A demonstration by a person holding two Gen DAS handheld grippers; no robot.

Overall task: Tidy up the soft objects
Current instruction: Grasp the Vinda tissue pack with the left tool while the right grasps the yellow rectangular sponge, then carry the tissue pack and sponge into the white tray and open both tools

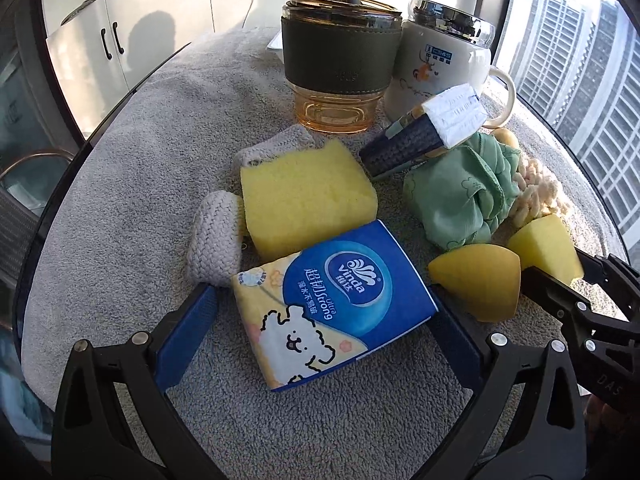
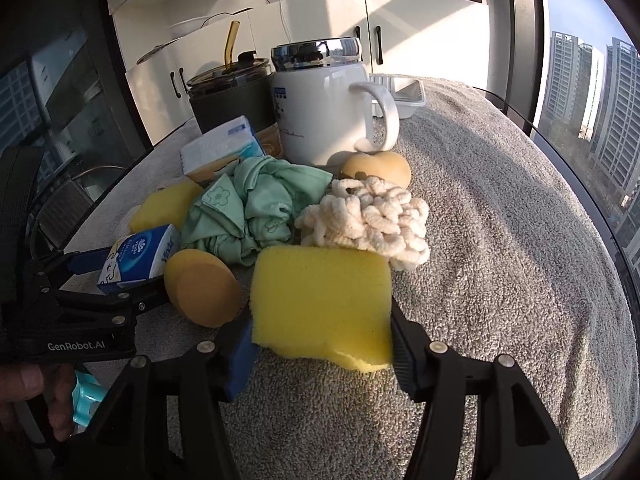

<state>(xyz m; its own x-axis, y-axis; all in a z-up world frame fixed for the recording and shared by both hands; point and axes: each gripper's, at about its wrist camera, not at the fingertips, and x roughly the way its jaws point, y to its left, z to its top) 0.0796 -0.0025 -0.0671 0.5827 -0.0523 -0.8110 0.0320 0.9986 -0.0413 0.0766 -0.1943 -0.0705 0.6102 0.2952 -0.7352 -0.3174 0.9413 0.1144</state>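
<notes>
My left gripper [image 1: 320,300] is shut on a blue Vinda tissue pack [image 1: 332,304], which also shows in the right wrist view [image 2: 138,258]. My right gripper [image 2: 320,320] is shut on a yellow sponge block [image 2: 322,304], seen at the right in the left wrist view [image 1: 546,248]. Around them lie a second yellow sponge [image 1: 308,196], a round yellow puff [image 1: 476,284], a crumpled green cloth [image 2: 252,208], a cream knitted piece [image 2: 370,222], a grey knitted piece [image 1: 216,240] and a second tissue pack [image 1: 424,136].
An amber tumbler with a dark sleeve [image 1: 340,60] and a white mug [image 2: 324,112] stand at the back on the grey towel [image 2: 500,240]. A tan sponge [image 2: 378,168] lies by the mug. A white tray [image 2: 400,96] sits behind. The table edge curves on both sides.
</notes>
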